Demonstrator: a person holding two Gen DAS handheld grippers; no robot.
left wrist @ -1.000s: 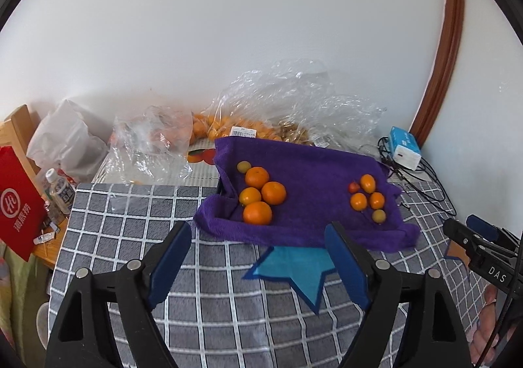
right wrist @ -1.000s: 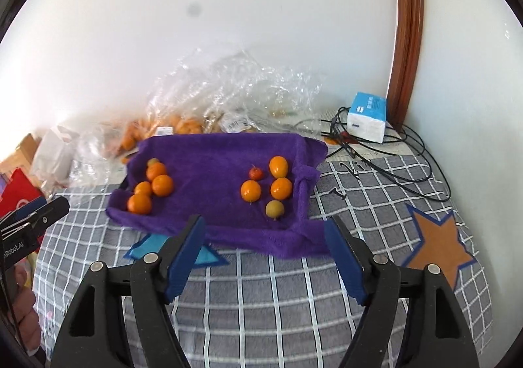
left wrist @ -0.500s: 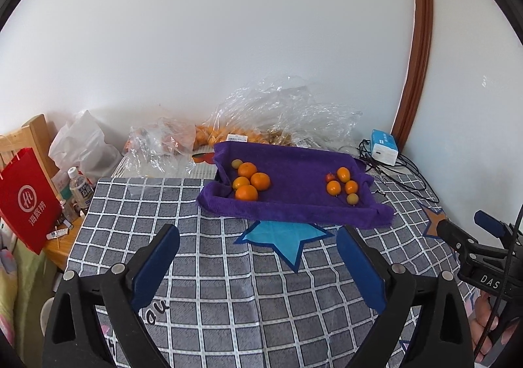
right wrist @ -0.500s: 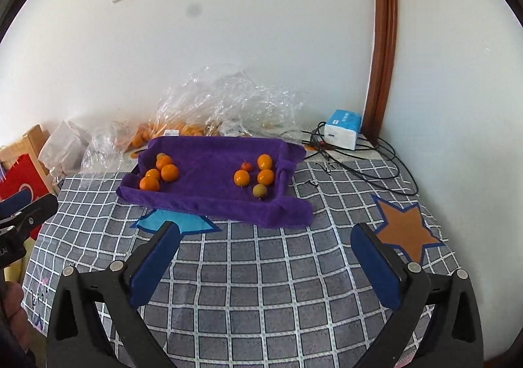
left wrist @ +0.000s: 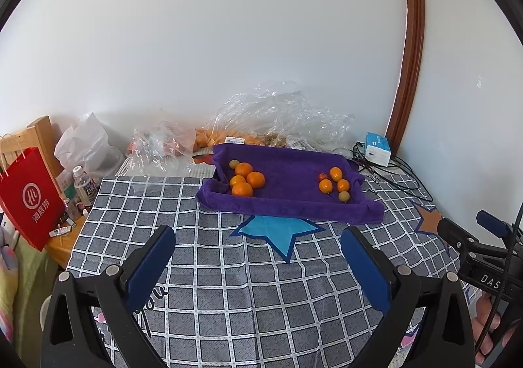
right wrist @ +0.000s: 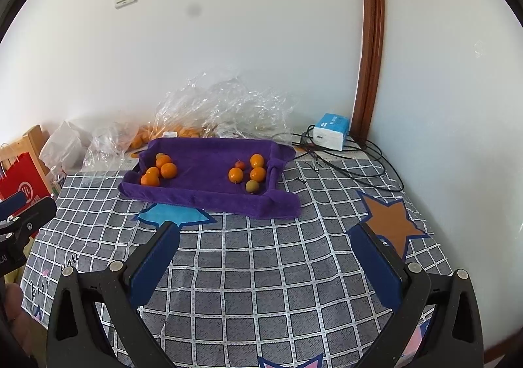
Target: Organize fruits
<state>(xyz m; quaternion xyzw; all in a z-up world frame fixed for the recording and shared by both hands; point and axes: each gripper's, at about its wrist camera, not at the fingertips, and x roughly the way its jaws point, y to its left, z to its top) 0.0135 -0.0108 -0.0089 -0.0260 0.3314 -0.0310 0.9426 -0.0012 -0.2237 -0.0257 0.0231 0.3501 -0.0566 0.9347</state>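
- While both grippers are held above the near part of the checked tablecloth, the purple towel is seen farther back, its edges turned up like a tray.
- The left gripper is shown with jaws spread wide after just opening; nothing is held between them.
- The right gripper is likewise shown spread wide after just opening, with only cloth visible between its blue pads.
- Two groups of fruit are laid on the towel: larger oranges at its left end, smaller orange fruits at its right end, well apart.
- A small red fruit and a greenish one are placed with the right group.
- Clear plastic bags are piled behind the towel, against the wall.
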